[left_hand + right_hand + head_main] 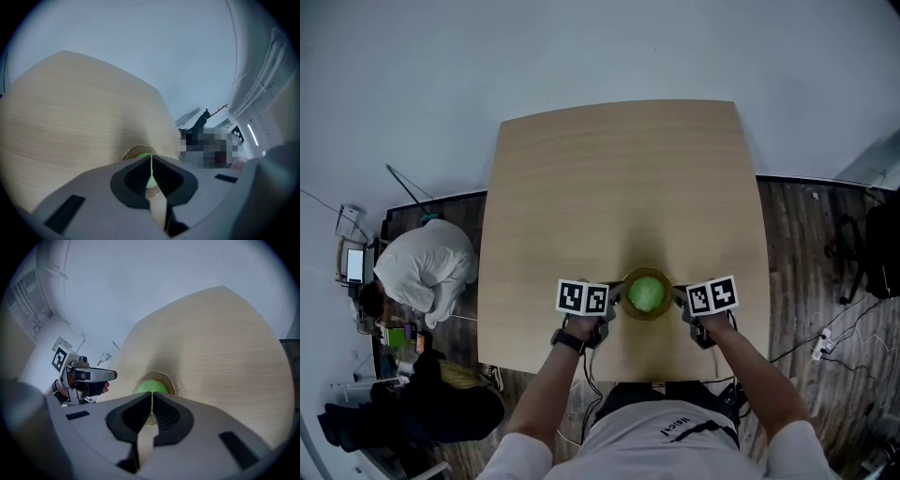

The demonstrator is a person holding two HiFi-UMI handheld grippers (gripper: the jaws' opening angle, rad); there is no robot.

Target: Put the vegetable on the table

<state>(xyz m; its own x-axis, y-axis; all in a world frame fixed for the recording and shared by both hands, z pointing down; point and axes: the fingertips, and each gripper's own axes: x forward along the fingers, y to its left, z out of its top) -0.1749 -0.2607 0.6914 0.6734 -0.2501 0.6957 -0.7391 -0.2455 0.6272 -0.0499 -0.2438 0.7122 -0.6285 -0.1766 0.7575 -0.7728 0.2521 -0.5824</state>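
Note:
A round green vegetable [647,293] lies in a shallow woven brown bowl [627,279] near the front edge of the light wooden table [619,178]. My left gripper [616,296] is just left of the bowl and my right gripper [679,297] just right of it, both pointing inward at the vegetable. In the left gripper view the jaws of my left gripper [151,159] are shut, with the vegetable [151,182] showing as a thin green sliver behind them. My right gripper [152,397] is also shut with nothing held; the vegetable [149,386] and bowl [168,379] sit just beyond it.
A person in white [424,266] crouches on the floor left of the table, with dark bags [412,408] nearby. Cables and a power strip [818,347] lie on the wooden floor at the right, beside a black chair [874,246]. My left gripper [86,376] shows in the right gripper view.

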